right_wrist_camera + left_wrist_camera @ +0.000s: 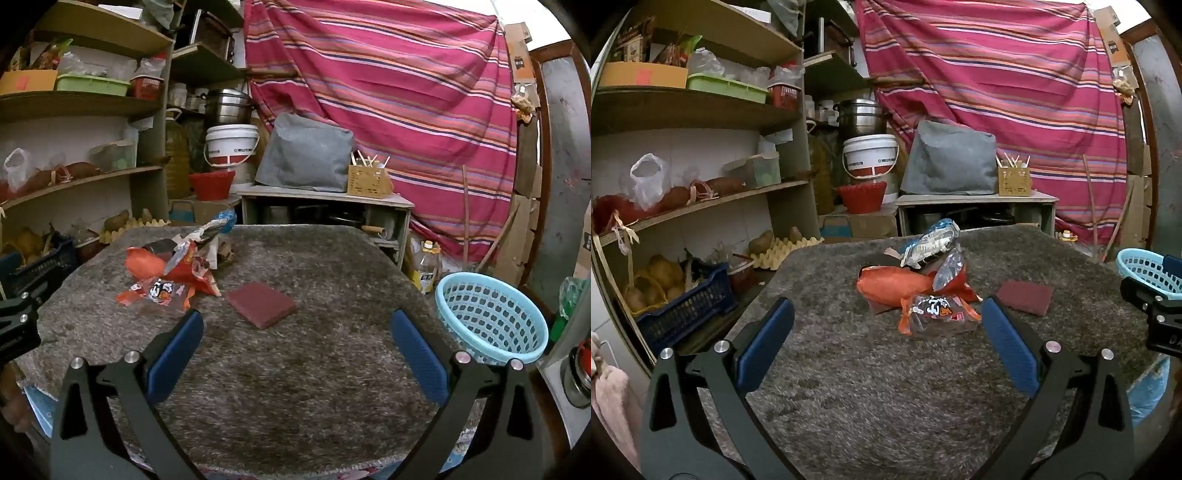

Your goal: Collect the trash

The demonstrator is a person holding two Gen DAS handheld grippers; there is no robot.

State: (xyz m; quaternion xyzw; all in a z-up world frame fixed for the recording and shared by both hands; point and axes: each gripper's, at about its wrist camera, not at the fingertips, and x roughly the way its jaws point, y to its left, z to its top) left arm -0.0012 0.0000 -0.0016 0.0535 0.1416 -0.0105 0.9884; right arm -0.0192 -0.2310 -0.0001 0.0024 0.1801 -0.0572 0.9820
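Crinkled plastic wrappers (919,288) are lying heaped on the shaggy bench (871,387), waiting.
Both claws are hanging spread wide and holding nothing, the left claw (886,332) facing the pile; collecting looks not yet begun. Next, I'd guess, it needs to pinch a wrapper and carry it to the blue basket (491,317) beside the bench.

Crumpled wrappers (916,288), orange, clear and blue-white, lie heaped toward the bench's (849,387) far left; a blue basket (491,317) sits off its right edge.
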